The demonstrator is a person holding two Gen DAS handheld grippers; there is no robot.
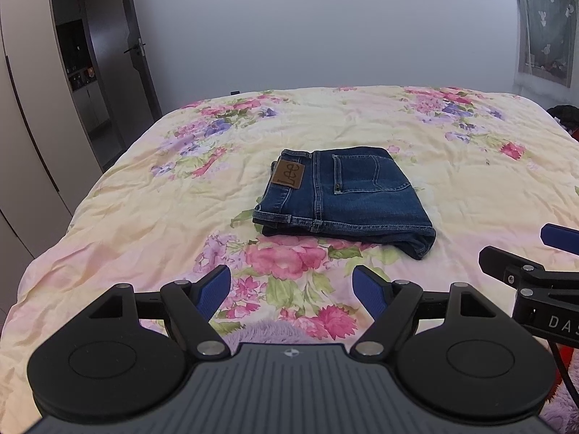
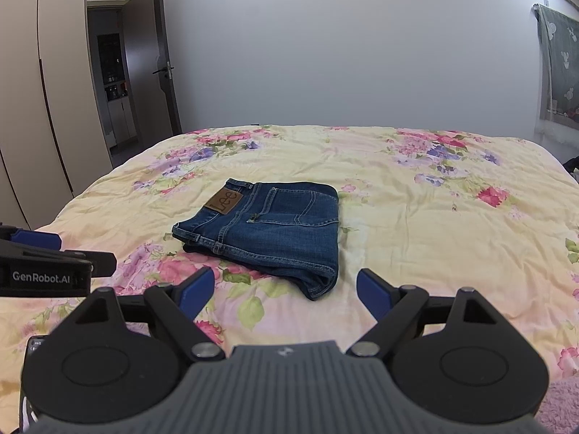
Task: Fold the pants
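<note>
On the floral bedspread (image 1: pixel 144 217), mid-bed, the jeans (image 1: pixel 343 199) lie folded into a compact stack, leather patch up. Left gripper (image 1: pixel 291 289) hovers short of them, jaws wide apart, empty. Right gripper (image 2: pixel 286 291) hangs alongside, jaws likewise spread, touching nothing.

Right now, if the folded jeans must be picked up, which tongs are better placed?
Only slightly the right tongs, I judge: the jeans have their near corner almost between the open fingers. The left tongs, also open and empty, sit farther from the jeans.
</note>
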